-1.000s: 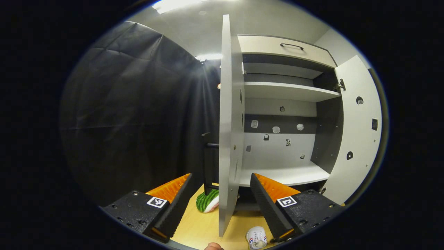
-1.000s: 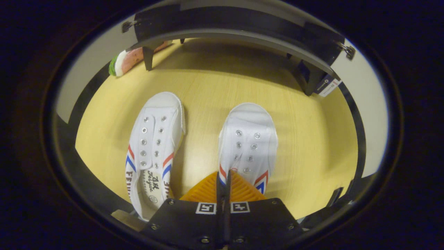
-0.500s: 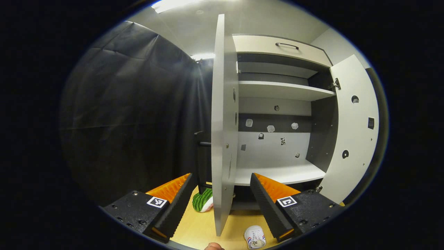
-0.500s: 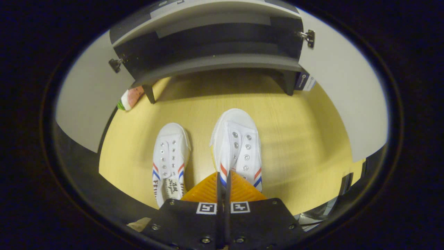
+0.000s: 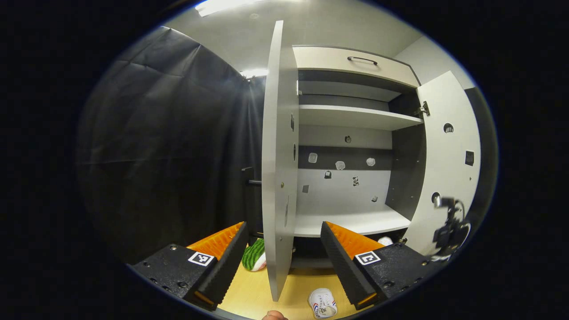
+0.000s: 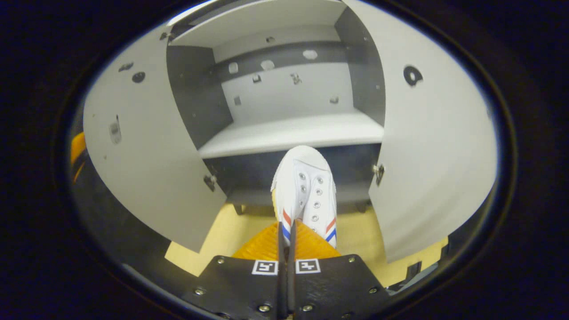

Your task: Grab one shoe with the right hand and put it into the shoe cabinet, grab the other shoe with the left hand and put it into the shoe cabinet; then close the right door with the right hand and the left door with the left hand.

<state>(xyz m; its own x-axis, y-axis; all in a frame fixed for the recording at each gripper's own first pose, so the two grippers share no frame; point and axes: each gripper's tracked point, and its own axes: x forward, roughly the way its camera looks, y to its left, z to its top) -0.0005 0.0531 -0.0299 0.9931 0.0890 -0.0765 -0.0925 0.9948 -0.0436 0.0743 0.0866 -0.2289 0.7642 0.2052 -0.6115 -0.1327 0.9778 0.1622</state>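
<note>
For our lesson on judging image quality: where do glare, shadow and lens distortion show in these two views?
Left gripper view: ceiling light glares at the top, the black cloth is dim, the left door bows. Right gripper view: even light, the held shoe is sharp, the doors curve outward, and there is shadow beneath the lower shelf.

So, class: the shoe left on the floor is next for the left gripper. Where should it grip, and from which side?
Probably the side wall of the shoe near its opening, coming from above: it lies flat on the floor, sole down. The left gripper is open; the open left door stands close by.
</note>
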